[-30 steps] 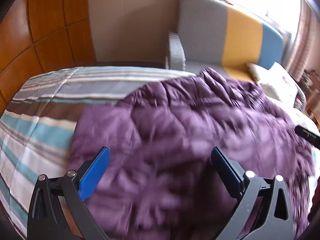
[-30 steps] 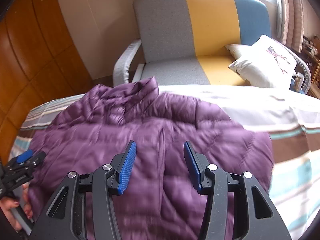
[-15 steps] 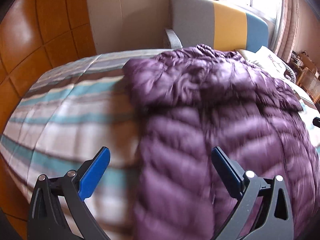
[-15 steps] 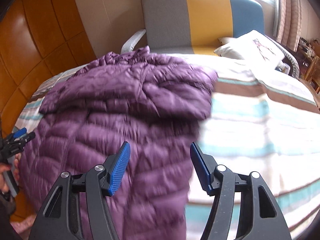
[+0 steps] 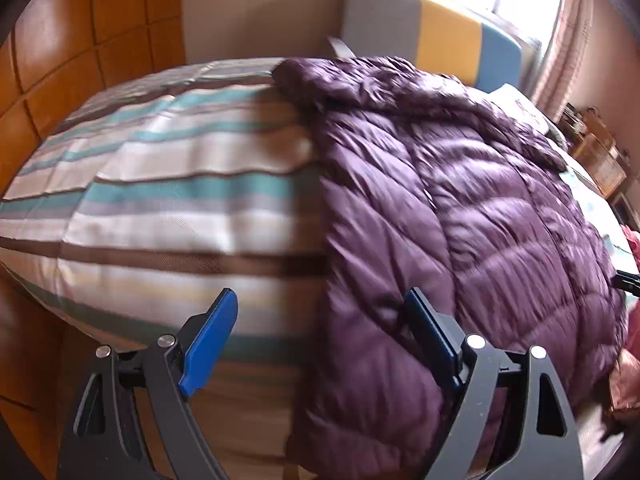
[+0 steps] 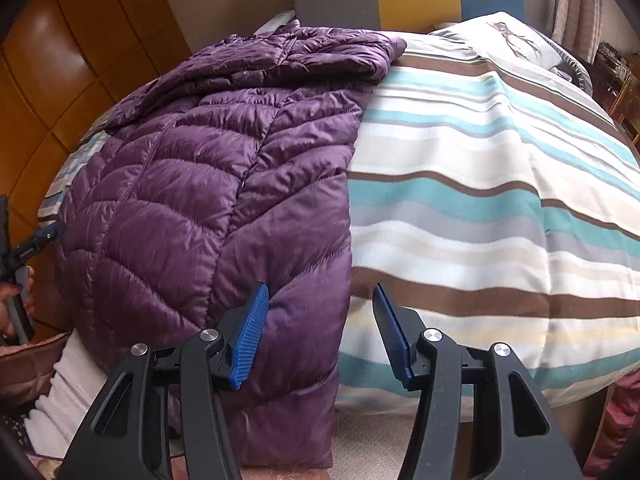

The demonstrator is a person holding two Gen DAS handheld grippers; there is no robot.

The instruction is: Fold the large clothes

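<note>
A purple quilted puffer jacket point(image 5: 460, 216) point(image 6: 208, 184) lies flat on a striped bed point(image 5: 180, 200) point(image 6: 480, 208), its hem hanging over the near edge. My left gripper point(image 5: 320, 296) straddles the jacket's left side edge near the hem; its jaws are closing, with one blue pad over the bedcover and the other over the jacket, neither pressing. My right gripper point(image 6: 320, 288) straddles the right side edge near the hem in the same way, jaws closing and not pinching the fabric. In the right wrist view the left gripper point(image 6: 28, 246) shows at the far left, held by a hand point(image 6: 10, 300).
A grey, yellow and blue armchair point(image 5: 432, 32) stands beyond the bed's far end. A white pillow point(image 6: 504, 36) lies at the far right of the bed. Wooden wall panels point(image 5: 80, 48) run along the left. Wicker furniture point(image 5: 596, 152) stands on the right.
Both grippers have drawn back from over the jacket's middle toward its near hem, the left to the left edge and the right to the right edge. The left jaws have narrowed.
</note>
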